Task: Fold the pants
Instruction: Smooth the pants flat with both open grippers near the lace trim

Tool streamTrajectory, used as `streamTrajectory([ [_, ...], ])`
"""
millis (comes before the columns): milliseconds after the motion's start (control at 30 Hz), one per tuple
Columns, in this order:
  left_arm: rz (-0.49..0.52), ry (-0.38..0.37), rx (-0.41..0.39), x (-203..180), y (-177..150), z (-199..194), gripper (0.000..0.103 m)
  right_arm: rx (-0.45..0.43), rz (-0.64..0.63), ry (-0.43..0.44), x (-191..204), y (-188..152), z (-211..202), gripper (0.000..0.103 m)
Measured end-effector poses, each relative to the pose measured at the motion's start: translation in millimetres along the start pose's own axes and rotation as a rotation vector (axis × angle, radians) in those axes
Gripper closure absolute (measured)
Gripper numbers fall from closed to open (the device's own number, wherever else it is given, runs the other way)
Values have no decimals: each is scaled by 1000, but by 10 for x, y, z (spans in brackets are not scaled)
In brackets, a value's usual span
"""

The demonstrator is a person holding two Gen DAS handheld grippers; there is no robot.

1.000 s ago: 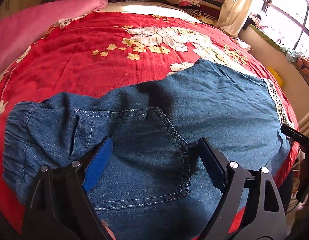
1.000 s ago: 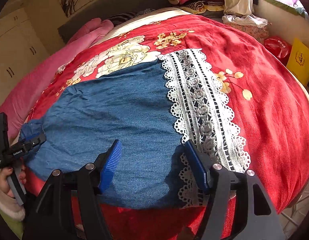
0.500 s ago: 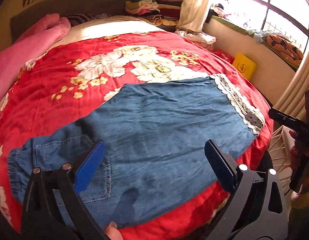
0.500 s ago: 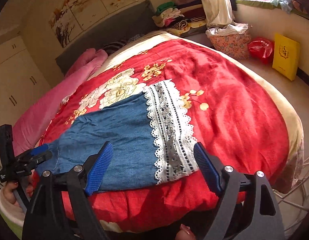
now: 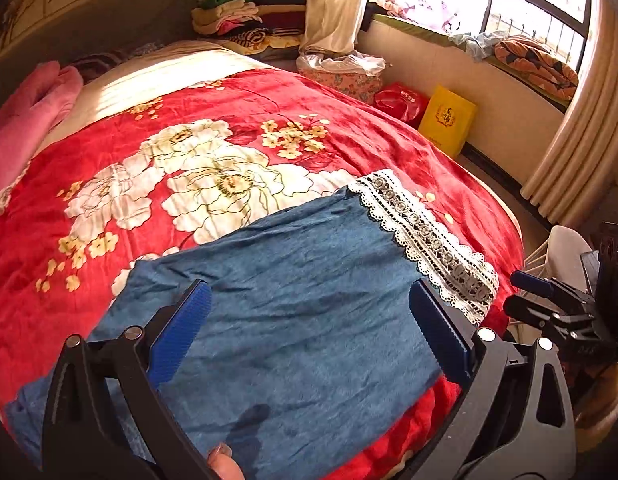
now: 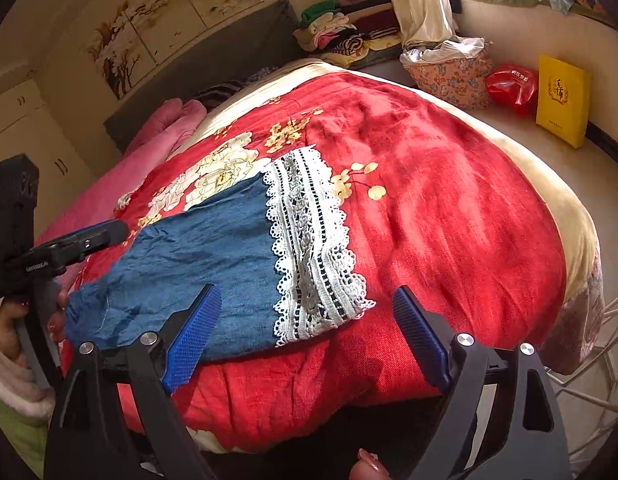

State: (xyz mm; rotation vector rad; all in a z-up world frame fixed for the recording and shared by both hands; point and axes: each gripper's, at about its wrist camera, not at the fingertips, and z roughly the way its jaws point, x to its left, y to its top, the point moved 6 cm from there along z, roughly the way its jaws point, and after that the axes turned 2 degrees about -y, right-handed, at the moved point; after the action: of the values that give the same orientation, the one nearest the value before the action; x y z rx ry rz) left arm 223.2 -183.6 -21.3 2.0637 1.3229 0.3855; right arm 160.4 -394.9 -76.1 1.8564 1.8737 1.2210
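The blue denim pants (image 5: 301,312) lie flat on the red floral blanket (image 5: 237,120) along the bed's near edge, lace cuff (image 5: 429,240) toward the window side. Both tongs hang above the cloth — the left tongs (image 5: 309,336) gape wide, empty; the right tongs (image 6: 309,340) likewise stand apart, holding nothing.

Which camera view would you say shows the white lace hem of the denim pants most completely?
The right wrist view: the white lace hem lies unobstructed and near centre, both scalloped edges visible from end to end. The left wrist view shows the same hem stretched toward the frame's right side, its near end meeting the left gripper finger.
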Motion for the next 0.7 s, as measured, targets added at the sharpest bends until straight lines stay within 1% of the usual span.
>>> streamTrajectory([
  [167, 45, -13, 57, -102, 131, 389, 10, 14, 14, 11, -50, -12, 86, 16],
  [300, 87, -20, 86, -199, 251, 671, 10, 24, 38, 12, -97, -4, 165, 16],
  [533, 134, -51, 126, -292, 432, 1046, 10, 51, 61, 35, -82, 10, 296, 16],
  [700, 161, -88, 129, -312, 573, 1221, 10, 79, 64, 54, -30, -43, 396, 16],
])
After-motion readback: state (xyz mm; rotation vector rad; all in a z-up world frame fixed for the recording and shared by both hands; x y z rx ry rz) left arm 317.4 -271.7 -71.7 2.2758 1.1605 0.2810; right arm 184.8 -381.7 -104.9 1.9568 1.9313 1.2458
